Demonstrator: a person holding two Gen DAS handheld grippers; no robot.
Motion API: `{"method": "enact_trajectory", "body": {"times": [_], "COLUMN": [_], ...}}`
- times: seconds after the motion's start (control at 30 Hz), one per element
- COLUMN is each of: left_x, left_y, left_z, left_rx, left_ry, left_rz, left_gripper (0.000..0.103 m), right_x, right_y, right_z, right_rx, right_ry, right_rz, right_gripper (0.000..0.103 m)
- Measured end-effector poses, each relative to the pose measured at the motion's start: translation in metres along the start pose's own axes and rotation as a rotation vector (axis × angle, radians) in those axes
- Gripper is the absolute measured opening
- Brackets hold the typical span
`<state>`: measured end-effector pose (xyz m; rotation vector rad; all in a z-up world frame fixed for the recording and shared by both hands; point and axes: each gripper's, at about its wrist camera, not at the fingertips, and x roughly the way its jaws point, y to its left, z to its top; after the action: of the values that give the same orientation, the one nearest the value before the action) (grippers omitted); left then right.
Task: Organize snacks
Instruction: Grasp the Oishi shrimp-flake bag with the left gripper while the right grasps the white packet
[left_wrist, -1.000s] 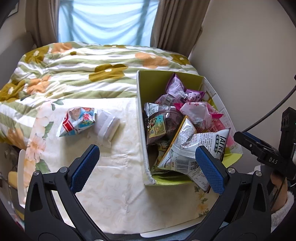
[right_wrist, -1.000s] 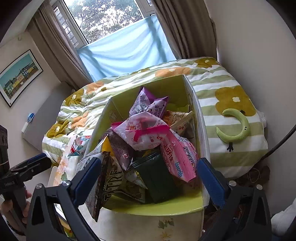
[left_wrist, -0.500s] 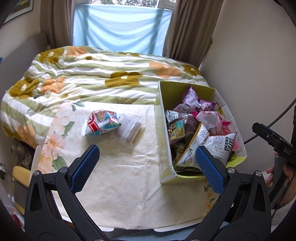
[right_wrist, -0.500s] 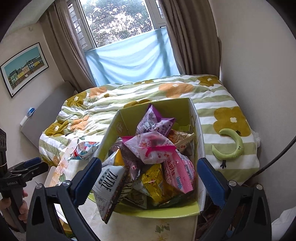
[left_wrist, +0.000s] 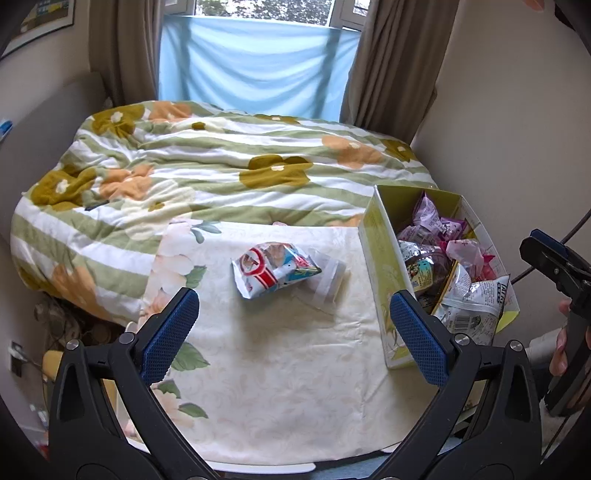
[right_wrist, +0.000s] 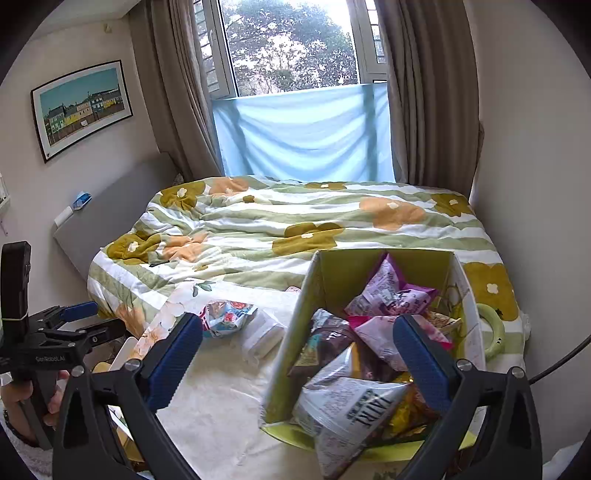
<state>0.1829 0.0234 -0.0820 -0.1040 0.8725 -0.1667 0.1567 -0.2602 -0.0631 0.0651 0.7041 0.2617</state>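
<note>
A yellow-green cardboard box (left_wrist: 380, 258) (right_wrist: 291, 354) stands at the right of the cream floral tabletop, heaped with several snack bags, a white one (right_wrist: 347, 410) leaning over its near rim. A red, white and blue snack bag (left_wrist: 275, 269) (right_wrist: 229, 314) lies loose on the table left of the box, beside a clear packet (left_wrist: 327, 280) (right_wrist: 264, 338). My left gripper (left_wrist: 293, 334) hangs open above the table, nearer than the loose bag, holding nothing. My right gripper (right_wrist: 297, 363) is open and empty over the box's near left corner.
A bed with a green-striped flowered quilt (left_wrist: 221, 166) lies right behind the table. The wall (left_wrist: 517, 129) stands close on the box's right. A green crescent-shaped toy (right_wrist: 493, 332) rests on the quilt beside the box. A hand (right_wrist: 22, 402) grips the left tool's handle.
Both grippers have pulled back and up from the box, so more of the bed and window shows. The left one has swung left toward the loose bag. Both stayed open.
</note>
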Motion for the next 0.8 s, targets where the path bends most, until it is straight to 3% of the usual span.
{"method": "enact_trajectory", "body": {"times": [0.23, 0.43, 0.63, 0.8], "left_x": [0.017, 0.051, 0.112, 0.164], "left_y": [0.058, 0.093, 0.094, 0.071], "left_z": [0.020, 0.038, 0.059, 0.063], "left_rx": [0.073, 0.200, 0.407, 0.592], "left_ry": [0.046, 0.112, 0.212, 0.276], "left_rz": [-0.047, -0.089, -0.158, -0.234], "left_gripper": [0.102, 0.102, 0.102, 0.102], "right_x": [0.038, 0.080, 0.122, 0.159], "right_y": [0.059, 0.097, 0.117, 0.115], "right_z": [0.000, -0.010, -0.025, -0.047], "right_rx": [0.033, 0.073, 0.148, 0.203], "right_ry": [0.044, 0.113, 0.162, 0.212], "right_rz": [-0.010, -0.068, -0.147, -0.271], "right_gripper": [0.102, 0.102, 0.102, 0.102]}}
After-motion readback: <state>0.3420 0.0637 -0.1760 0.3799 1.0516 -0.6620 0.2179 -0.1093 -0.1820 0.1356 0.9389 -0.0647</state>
